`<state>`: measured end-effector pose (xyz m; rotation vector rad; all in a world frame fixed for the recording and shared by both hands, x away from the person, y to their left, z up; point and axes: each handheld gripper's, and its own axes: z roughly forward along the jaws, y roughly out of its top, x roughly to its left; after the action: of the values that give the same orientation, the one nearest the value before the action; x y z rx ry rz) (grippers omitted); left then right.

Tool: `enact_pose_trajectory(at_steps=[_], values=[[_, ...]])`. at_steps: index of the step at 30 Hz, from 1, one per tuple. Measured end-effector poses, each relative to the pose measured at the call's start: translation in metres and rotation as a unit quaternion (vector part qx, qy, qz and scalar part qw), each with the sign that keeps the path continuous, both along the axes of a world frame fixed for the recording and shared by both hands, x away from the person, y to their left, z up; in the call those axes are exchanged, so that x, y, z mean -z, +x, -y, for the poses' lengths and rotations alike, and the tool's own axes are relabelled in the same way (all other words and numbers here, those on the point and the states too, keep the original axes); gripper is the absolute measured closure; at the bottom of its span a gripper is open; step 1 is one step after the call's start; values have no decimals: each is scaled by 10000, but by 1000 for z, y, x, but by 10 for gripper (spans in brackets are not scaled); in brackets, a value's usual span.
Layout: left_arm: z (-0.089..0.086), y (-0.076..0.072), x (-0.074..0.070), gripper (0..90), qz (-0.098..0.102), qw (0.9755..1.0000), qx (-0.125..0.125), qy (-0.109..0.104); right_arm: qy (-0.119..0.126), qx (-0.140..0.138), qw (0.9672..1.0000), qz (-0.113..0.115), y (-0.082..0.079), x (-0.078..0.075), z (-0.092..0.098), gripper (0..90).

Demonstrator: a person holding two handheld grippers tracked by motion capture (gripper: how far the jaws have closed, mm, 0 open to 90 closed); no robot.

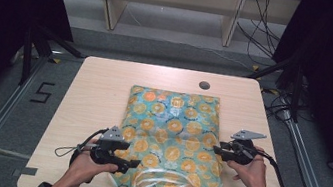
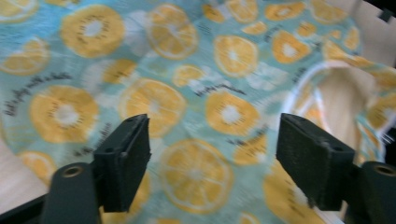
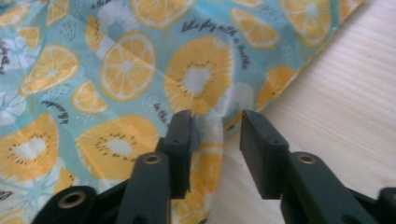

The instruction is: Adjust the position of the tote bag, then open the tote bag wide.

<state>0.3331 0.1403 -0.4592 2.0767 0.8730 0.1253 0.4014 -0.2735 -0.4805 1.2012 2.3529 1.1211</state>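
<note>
Tote bag (image 1: 170, 134), lemon-slice print: lies flat at the middle of the wooden table (image 1: 98, 93), white handles toward the person. Left gripper (image 1: 130, 164): jaws wide apart above the fabric. Right gripper (image 1: 217, 150): jaws parted, a raised fold of the bag's edge between them, unpinched.

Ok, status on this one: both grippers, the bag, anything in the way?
Left gripper open above the tote bag. Right gripper open at the bag's edge, a fold between the jaws. Table bare around the bag.
</note>
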Motion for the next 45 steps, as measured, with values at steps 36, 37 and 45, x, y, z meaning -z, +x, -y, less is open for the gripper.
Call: enact_pose_trajectory(at_steps=[36,37,45], values=[[31,-13,12,888,1142,9868,555,1004,-39,-323,9993,-158,-19,-16,-5,544],[32,-13,8,891,1210,9859,551,1013,-16,-333,9993,-171,-20,-17,-5,547],[35,10,-11,895,1488,9854,276,778,340,-637,9973,-148,-37,-39,-13,512]])
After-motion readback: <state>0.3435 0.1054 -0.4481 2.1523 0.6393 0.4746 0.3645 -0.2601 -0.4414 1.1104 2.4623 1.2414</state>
